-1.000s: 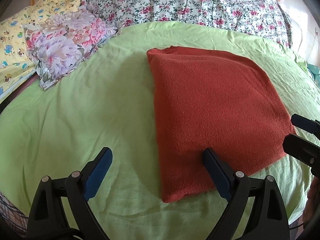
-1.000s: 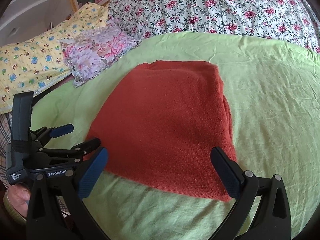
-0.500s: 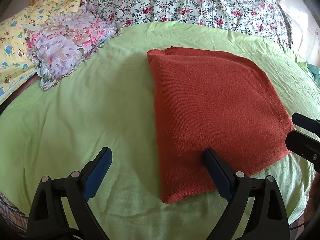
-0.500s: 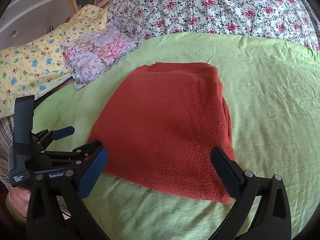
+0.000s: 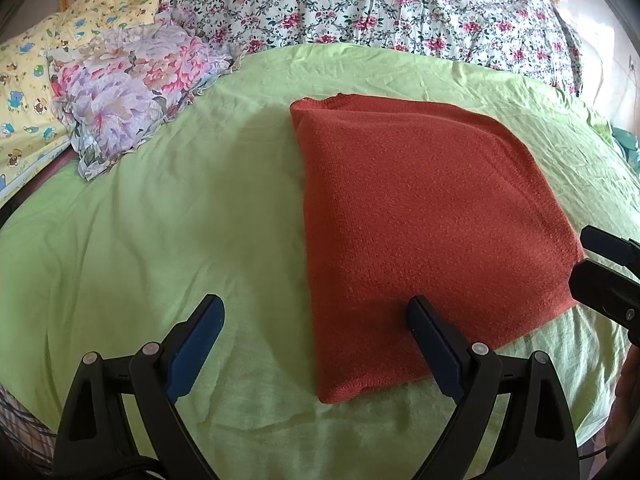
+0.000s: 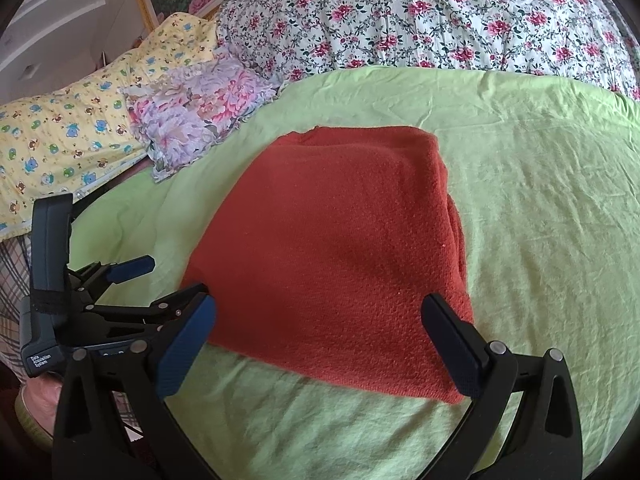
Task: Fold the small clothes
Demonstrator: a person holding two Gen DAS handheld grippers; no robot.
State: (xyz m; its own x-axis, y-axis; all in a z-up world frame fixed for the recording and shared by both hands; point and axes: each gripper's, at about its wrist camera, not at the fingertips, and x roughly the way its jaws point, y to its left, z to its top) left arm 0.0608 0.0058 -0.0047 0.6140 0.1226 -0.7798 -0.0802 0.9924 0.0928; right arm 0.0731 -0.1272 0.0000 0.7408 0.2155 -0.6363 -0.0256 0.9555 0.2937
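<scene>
A rust-red knitted garment (image 5: 420, 220) lies folded into a flat rectangle on the green sheet (image 5: 180, 220). It also shows in the right wrist view (image 6: 336, 256). My left gripper (image 5: 316, 332) is open and empty, held just short of the garment's near left corner. My right gripper (image 6: 320, 332) is open and empty, held just short of the near edge. The left gripper also shows at the left of the right wrist view (image 6: 160, 276), and the right gripper's fingers (image 5: 608, 264) show at the right edge of the left wrist view.
A floral pillow (image 5: 132, 92) and a yellow cartoon-print pillow (image 5: 24, 92) lie at the back left. A white quilt with pink flowers (image 5: 380, 8) is heaped along the back. The bed's near edge is just below both grippers.
Both grippers have drawn back slightly from the garment. The garment has not moved.
</scene>
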